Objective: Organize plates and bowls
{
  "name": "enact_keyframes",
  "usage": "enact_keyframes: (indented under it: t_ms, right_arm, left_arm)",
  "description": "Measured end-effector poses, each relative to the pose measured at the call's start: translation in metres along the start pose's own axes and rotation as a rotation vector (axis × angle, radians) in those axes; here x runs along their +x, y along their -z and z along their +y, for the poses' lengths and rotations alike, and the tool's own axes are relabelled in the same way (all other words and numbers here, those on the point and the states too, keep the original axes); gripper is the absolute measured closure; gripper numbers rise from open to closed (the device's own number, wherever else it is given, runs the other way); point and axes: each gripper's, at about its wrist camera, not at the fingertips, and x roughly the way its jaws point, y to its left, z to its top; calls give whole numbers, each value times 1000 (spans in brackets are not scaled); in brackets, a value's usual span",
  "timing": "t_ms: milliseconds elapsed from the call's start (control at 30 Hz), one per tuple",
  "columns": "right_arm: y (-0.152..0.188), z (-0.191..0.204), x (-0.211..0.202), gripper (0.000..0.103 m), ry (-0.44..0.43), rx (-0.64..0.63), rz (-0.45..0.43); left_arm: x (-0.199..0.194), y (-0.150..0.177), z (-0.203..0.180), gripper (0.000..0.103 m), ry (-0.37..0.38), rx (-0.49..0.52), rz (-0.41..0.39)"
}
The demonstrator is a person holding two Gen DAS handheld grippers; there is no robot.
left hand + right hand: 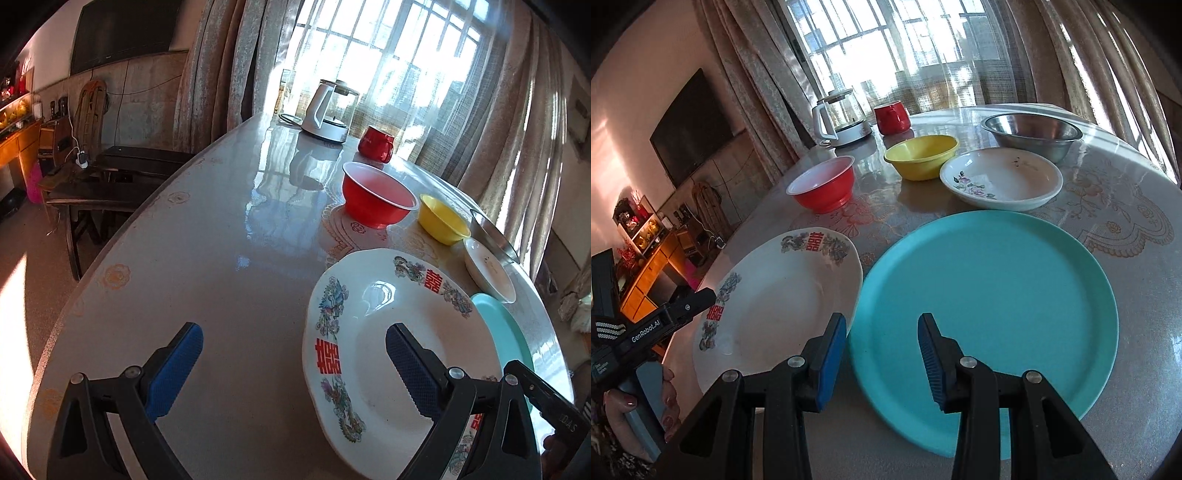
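Note:
A white oval plate with red characters [399, 343] [783, 299] lies at the near edge of the round table. A teal plate [990, 306] [506, 332] lies right of it. Behind stand a red bowl [376, 195] [822, 184], a yellow bowl [443, 218] [921, 155], a small flowered white dish [487, 269] [1001, 179] and a steel bowl [1030, 133] [495, 236]. My left gripper [295, 350] is open, its right finger over the white plate's left part. My right gripper [882, 332] is open and empty above the teal plate's near left rim.
A glass kettle on a white base [328, 110] [842, 118] and a red mug [375, 144] [892, 116] stand at the table's far side by the curtained window. A dark low table [103, 177] stands on the floor to the left.

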Motion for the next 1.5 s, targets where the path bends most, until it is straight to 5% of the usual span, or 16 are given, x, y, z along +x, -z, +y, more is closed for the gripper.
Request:
enact_keyframes:
  t_ms: [867, 967, 1200, 1500]
  right_arm:
    - [-5, 29, 34, 60, -44, -28, 14]
    - [-4, 31, 36, 60, -35, -47, 6]
    - [3, 44, 36, 62, 57, -153, -24]
    - [8, 40, 28, 62, 25, -152, -25]
  left_arm:
    - [21, 4, -14, 48, 125, 68, 60]
    - [23, 4, -17, 69, 116, 81, 71]
    - [22, 7, -14, 70, 116, 79, 61]
    - [7, 23, -15, 70, 118, 167, 38]
